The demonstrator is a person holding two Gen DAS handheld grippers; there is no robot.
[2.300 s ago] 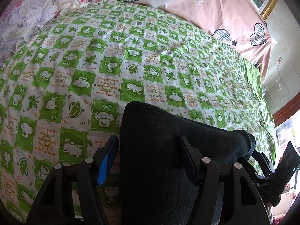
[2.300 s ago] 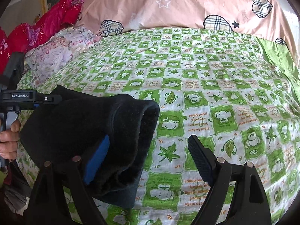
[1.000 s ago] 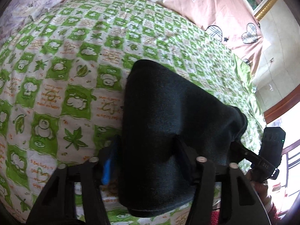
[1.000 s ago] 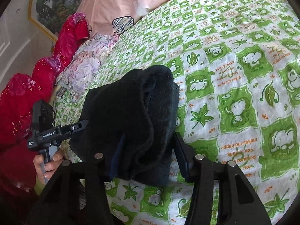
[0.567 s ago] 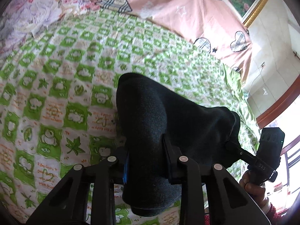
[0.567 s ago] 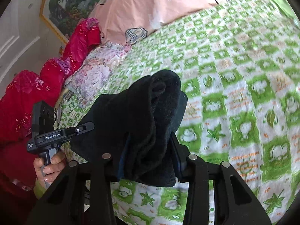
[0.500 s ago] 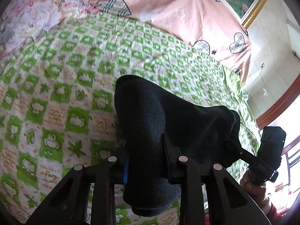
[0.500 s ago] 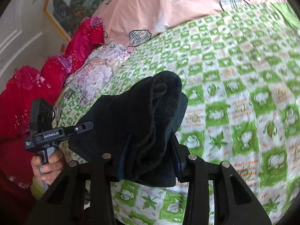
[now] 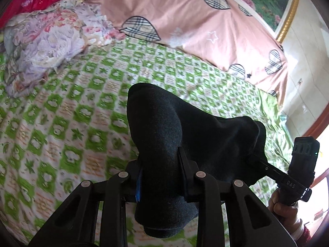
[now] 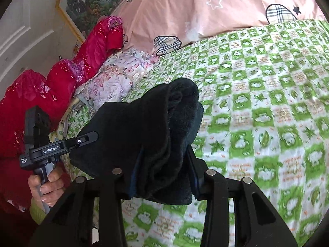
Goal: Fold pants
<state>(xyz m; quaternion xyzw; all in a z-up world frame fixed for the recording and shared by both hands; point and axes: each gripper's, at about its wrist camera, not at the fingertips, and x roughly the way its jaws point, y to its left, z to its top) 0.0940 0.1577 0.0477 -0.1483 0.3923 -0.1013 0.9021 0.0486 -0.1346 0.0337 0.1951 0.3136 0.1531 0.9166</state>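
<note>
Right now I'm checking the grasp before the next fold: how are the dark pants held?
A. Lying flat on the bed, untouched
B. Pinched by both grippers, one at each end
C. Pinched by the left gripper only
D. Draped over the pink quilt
B: the left gripper and the right gripper each clamp a bunch of the dark pants, which span between them above the green checked sheet.

Legible markings:
- "GenRobot.AI", white on black, on the body of the left gripper [image 10: 87, 139], seen left of the right wrist camera's jaws; a smaller white label below it is too fine to read.
- "DAS", white on black, on the right gripper [image 9: 255, 160], right of the left wrist camera's jaws.
- Orange lettering in the bedsheet [image 10: 267, 94] squares: blurred, unreadable.
</note>
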